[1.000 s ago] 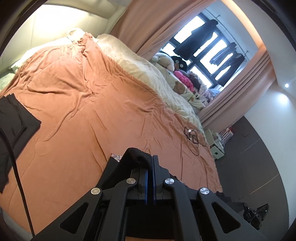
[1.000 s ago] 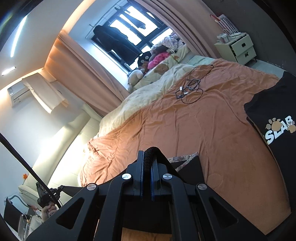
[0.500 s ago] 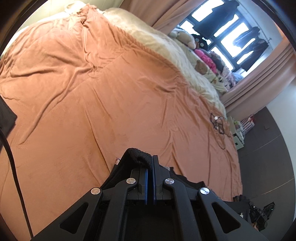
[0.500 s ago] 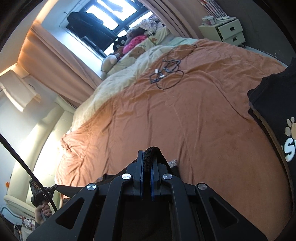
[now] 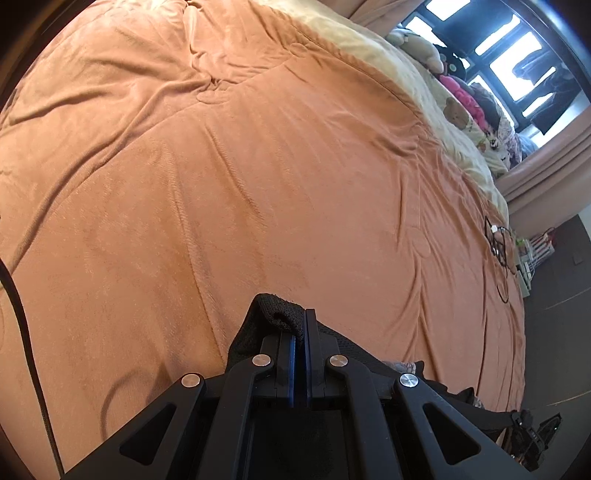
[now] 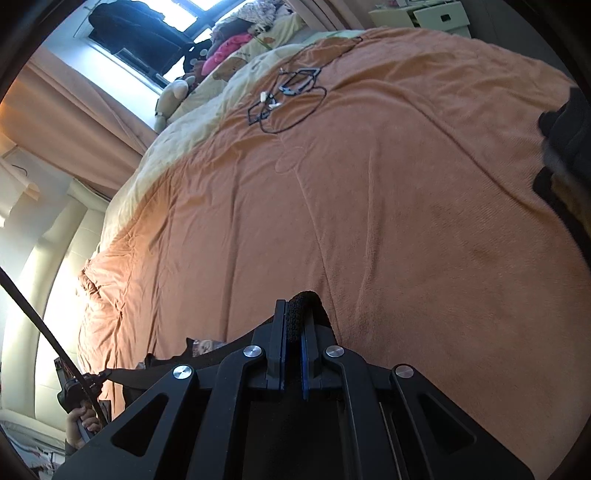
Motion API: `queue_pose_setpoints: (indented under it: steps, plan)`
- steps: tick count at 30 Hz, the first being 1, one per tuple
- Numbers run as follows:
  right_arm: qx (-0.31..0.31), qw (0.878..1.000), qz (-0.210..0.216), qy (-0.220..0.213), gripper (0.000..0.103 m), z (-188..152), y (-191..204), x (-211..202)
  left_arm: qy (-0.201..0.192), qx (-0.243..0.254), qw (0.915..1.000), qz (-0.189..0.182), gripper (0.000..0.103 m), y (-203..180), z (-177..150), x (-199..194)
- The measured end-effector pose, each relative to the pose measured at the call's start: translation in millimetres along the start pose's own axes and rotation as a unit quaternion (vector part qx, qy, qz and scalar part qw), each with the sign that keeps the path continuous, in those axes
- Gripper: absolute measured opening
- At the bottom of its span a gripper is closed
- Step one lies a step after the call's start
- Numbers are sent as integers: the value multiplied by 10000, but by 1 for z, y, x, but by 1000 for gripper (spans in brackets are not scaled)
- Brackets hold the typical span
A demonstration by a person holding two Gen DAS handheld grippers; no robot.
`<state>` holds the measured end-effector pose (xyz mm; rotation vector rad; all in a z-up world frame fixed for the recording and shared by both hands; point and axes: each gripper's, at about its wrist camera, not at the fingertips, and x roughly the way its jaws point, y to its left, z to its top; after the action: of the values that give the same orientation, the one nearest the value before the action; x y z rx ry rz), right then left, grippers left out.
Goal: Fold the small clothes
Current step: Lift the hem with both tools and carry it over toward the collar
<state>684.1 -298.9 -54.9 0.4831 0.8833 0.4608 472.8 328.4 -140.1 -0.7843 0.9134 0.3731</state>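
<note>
Orange bedspread (image 5: pixel 258 184) below; left gripper (image 5: pixel 300 325) clamped on black garment (image 5: pixel 275 314); right gripper (image 6: pixel 293 321) clamped likewise.

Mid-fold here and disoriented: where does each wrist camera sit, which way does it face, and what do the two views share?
Left wrist: rides the left gripper, shut on a black garment, looking across the orange blanket toward the window; the right gripper shows at lower right.
Right wrist: rides the right gripper, also pinching black garment, facing the same blanket and window; the person's left hand shows at lower left.
Shared: blanket, window, black cable tangle, plush toys.
</note>
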Motion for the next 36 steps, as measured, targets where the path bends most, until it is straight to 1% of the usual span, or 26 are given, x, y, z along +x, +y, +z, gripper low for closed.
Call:
queue_pose_setpoints:
  steps: [2,5,9,12,17,19,20,24,25,27,30,33,36]
  plan:
    - [3,9999,53,-85,2,2,1,0,-79,101,9999,-24,3,-3,-4,-9]
    - [-55,9997,160,-186,2,-1,5,-13,-149,138,9997,-117,3,-3,-9,-29]
    - [-70,9990,312,-325,2,-11,12,-49,-279,113,9992,-280,3,-5,-15,-71]
    - [-154,9978,448,-473,2,-23,20,-87,-508,236,9976,-402,3,-10,-27,-118]
    - [-249,9950,667,-705,2,-56,10,-148,-792,312,9945,-611,3,-11,-47,-185]
    - [-295,9932,771,-827,2,-68,12,-176,-937,345,9925,-707,3,-11,-57,-214]
    - [-323,9922,815,-882,2,-74,9,-187,-978,347,9919,-737,3,-11,-61,-223]
    - [-456,9869,1032,-1152,2,-102,11,-242,-1207,385,9877,-913,3,-10,-83,-277]
    - [-485,9858,1075,-1195,2,-109,7,-248,-1279,428,9862,-959,3,-9,-92,-292]
    - [-541,9833,1162,-1291,2,-126,2,-275,-1348,495,9846,-996,3,-7,-102,-308]
    - [-537,9826,1219,-1298,2,-141,-10,-287,-1326,470,9848,-1015,3,-1,-115,-321]
    - [-564,9821,1246,-1293,2,-148,-15,-293,-1280,399,9853,-1057,3,5,-117,-324]
    - [-647,9827,1163,-1290,2,-145,-17,-284,-1262,388,9866,-962,3,9,-114,-316]
